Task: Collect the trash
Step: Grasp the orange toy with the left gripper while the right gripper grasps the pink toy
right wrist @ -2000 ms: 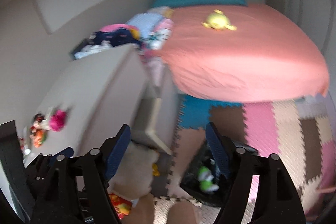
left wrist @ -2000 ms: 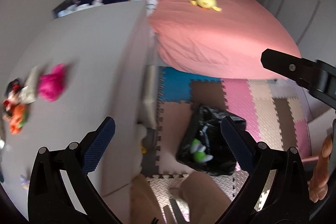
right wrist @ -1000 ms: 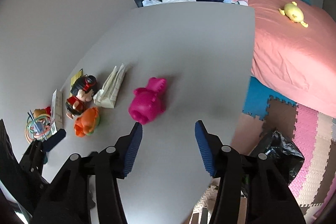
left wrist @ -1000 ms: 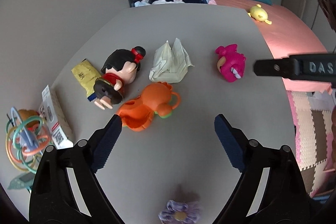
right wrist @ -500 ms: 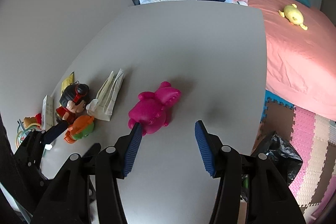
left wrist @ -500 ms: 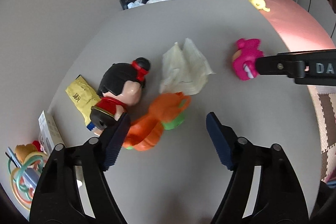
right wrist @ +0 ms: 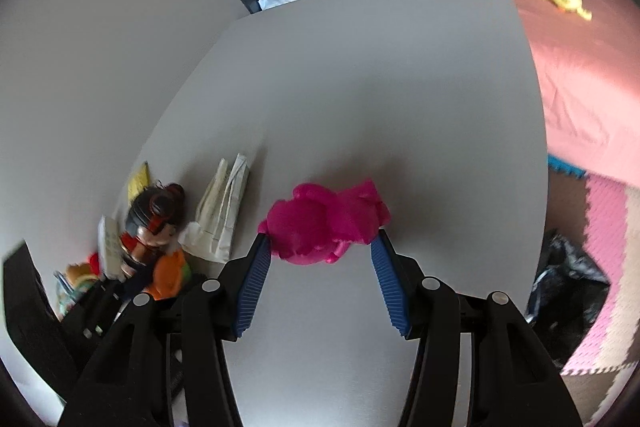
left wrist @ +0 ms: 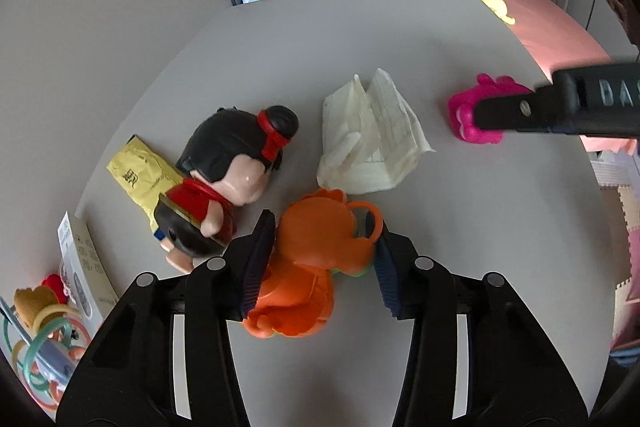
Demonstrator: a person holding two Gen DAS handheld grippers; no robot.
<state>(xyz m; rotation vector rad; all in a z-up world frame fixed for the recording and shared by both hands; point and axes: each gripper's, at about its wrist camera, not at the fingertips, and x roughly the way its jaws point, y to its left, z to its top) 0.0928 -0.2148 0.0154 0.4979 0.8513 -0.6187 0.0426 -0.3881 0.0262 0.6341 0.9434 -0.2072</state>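
While both tongs straddle toys, the real trash sits untouched on the counter: the crumpled paper between doll and pink toy, and the yellow wrapper partly under the doll. Closing now would likely bag a toy instead. The left tongs reach low and forward, jaws apart around the orange toy; the right tongs do likewise, apart, flanking the pink toy. A black bag waits on the floor
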